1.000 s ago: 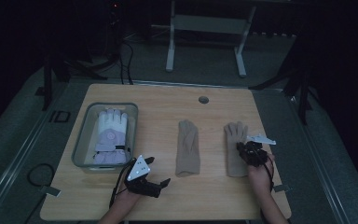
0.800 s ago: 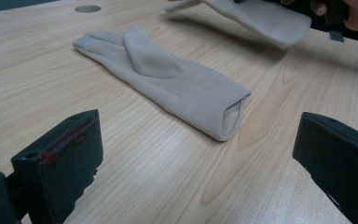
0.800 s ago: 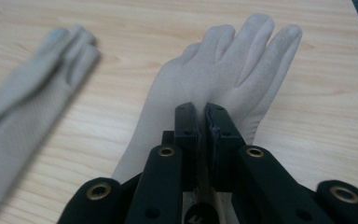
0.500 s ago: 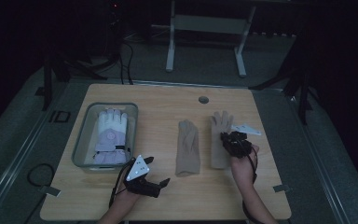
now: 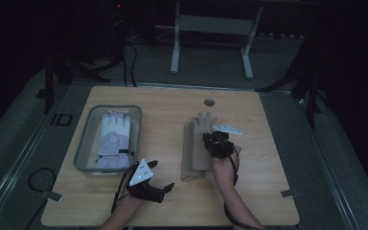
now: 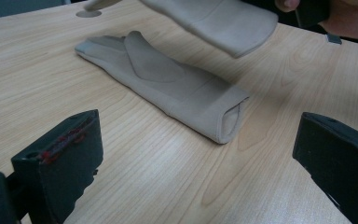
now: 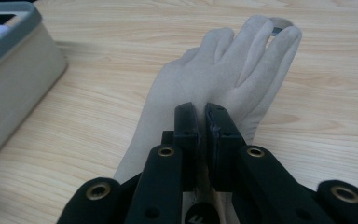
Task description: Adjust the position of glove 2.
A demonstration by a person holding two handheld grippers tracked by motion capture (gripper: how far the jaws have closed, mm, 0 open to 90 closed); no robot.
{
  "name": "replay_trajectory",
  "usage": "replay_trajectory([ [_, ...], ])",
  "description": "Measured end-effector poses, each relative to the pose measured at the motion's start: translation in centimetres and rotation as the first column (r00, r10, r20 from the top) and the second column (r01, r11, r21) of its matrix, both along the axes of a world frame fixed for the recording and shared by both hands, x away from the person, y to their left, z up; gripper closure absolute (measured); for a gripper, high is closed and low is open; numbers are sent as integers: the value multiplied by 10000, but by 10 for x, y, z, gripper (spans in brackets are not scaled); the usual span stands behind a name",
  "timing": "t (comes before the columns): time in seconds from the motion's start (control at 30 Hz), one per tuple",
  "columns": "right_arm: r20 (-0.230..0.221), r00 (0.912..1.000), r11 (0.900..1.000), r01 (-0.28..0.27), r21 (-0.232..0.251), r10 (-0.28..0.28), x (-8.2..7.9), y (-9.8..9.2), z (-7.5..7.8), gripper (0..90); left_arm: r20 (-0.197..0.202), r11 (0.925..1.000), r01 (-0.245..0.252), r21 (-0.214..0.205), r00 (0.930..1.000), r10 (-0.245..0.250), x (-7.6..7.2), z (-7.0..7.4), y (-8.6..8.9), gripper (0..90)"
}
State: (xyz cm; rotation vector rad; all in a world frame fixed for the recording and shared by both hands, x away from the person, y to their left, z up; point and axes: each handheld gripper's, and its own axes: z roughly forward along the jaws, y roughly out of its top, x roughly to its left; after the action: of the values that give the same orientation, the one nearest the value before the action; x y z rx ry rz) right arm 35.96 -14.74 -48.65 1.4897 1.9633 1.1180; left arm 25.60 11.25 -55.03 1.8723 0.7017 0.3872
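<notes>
A person's right tool point(image 5: 216, 142), its jaws pressed together on the fabric of a beige glove point(image 7: 223, 79), carries that glove clear of the tabletop point(image 5: 268, 191) and above its mate, the second beige glove point(image 6: 168, 81), which lies flat near the centre of the wood with its cuff toward six o'clock. In the left gripper view the carried glove's cuff hangs in the air just over the resting one, apart from it. The left tool point(image 5: 160, 178) waits near the front edge at about seven o'clock, jaws spread wide and holding nothing. At nine o'clock sits a grey bin point(image 5: 84, 143) with a white-and-lilac glove point(image 5: 112, 141) already inside.

The step in hand looks like pairing the two beige gloves, one being brought over the other. The next move would call for squaring the lifted glove with the one below, fingers toward twelve o'clock and cuffs level, then lowering it until the cloth settles before the jaws let go. The pair might then go toward the bin, though that is a guess.
</notes>
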Motion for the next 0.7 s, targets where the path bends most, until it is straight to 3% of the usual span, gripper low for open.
replay_trajectory([
  [0.27, -301, 9995, 9999, -111, 63, 113, -1, 20, -14, 836, 33, 9999, 48, 95, 10000, -48, -1, 0, -1, 18],
  [0.37, -328, 9994, 9998, -136, -157, 131, -3, 25, -22, 836, 25, 9999, 107, 105, 9999, -108, -1, 0, -2, 18],
  [0.7, -1122, 9935, 9996, -237, -182, 215, 3, 27, -52, 793, -18, 9997, 196, 112, 9998, -195, -1, 0, -3, 18],
])
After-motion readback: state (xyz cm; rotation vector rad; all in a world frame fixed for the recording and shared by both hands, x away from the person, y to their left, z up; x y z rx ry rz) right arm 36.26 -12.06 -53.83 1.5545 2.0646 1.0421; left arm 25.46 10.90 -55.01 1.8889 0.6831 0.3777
